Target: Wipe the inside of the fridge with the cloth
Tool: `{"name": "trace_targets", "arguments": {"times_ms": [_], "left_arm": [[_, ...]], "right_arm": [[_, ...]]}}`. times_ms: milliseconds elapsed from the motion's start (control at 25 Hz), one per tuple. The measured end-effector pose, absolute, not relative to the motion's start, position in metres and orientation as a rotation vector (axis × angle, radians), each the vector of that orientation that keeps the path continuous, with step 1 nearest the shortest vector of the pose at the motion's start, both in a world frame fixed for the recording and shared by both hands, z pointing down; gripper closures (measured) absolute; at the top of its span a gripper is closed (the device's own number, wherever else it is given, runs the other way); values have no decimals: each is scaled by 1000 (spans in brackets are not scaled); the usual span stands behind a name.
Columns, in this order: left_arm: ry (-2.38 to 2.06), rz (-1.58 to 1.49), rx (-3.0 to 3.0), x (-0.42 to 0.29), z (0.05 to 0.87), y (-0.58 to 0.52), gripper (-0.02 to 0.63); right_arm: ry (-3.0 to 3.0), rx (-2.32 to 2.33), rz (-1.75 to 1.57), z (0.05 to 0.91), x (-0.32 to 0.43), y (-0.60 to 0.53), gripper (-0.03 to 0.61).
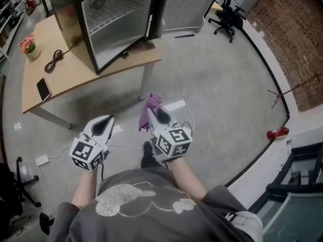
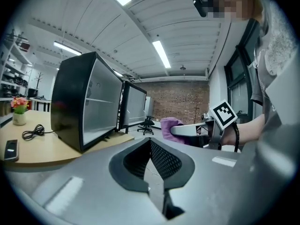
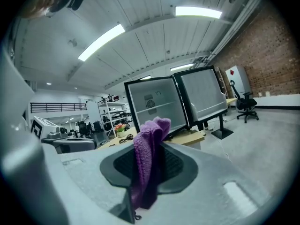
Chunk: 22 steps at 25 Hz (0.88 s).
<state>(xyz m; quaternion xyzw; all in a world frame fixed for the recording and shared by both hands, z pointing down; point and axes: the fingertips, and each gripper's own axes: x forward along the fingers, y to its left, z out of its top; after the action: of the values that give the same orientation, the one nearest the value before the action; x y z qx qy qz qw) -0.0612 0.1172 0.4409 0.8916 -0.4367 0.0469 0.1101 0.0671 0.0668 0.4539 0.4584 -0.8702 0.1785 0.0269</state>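
Observation:
A small black fridge (image 1: pixel 108 21) stands on the wooden table (image 1: pixel 60 69) with its door (image 1: pixel 184 6) swung wide open; inside are pale walls and a wire shelf (image 1: pixel 113 9). My right gripper (image 1: pixel 155 111) is shut on a purple cloth (image 1: pixel 150 110), which sticks up between its jaws in the right gripper view (image 3: pixel 147 158). It is held over the floor, well short of the fridge (image 3: pixel 157 102). My left gripper (image 1: pixel 102 126) is beside it, shut with nothing in it. In the left gripper view the fridge (image 2: pixel 86 107) is at the left and the cloth (image 2: pixel 171 124) to the right.
On the table lie a phone (image 1: pixel 43 88), a coiled black cable (image 1: pixel 54 60) and a small flower pot (image 1: pixel 31 48). A black office chair (image 1: pixel 228 15) stands at the far right. A red object (image 1: pixel 277 132) lies by the floor's curved edge. White cables run across the floor.

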Motion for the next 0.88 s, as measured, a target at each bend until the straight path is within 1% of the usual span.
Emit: {"name": "trace_targets", "arguments": {"times_ms": [280,520,880], "left_arm": [[-1328,134,2614,-23,430,51,597],[-1465,128,2565,-18,426,7,597],[-1560,143,2519,-23,420,-25,597]], "right_arm": [[-2690,1374,570,456,108,8,499],[-2732,1296,549,452,126,-41,499],[-2779,1136,493,454,101,-80,499]]}}
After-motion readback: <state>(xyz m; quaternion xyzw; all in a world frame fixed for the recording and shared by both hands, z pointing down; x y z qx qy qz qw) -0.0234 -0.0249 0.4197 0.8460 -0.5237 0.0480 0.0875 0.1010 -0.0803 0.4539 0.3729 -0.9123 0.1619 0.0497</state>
